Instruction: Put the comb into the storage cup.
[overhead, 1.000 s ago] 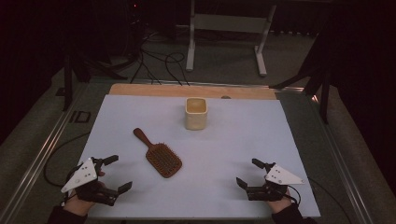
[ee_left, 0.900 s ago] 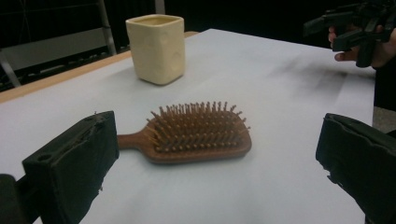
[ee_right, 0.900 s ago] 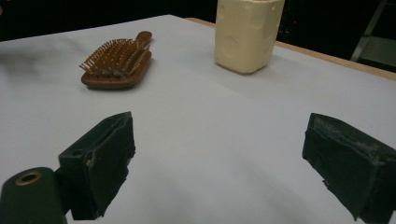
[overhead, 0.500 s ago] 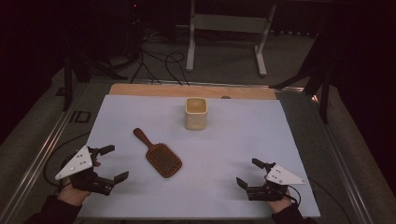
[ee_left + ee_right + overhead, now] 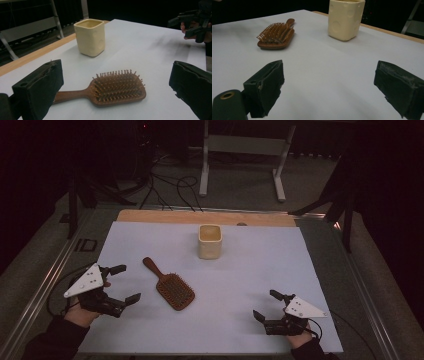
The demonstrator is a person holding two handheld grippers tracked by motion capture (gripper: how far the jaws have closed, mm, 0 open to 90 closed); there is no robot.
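Moved: left gripper (image 5: 120, 283) has shifted up the sheet toward the hairbrush (image 5: 170, 286) since a second ago; right gripper (image 5: 266, 305) is unchanged.
Left gripper: jaws spread wide, facing the hairbrush, holding nothing.
Right gripper: jaws spread, probably just above the white sheet (image 5: 250, 265).
Hairbrush: bristles up, left of centre.
Cup (image 5: 209, 241): upright, behind the hairbrush.

A: Any blockers on the tabletop (image 5: 280, 270)?
B: Two. Hairbrush (image 5: 170, 286) lies flat just beside the left tool (image 5: 123, 283); cup (image 5: 209, 241) stands upright behind it, apart.
A: Right tool (image 5: 265, 305)?
B: Bare sheet ahead of it.
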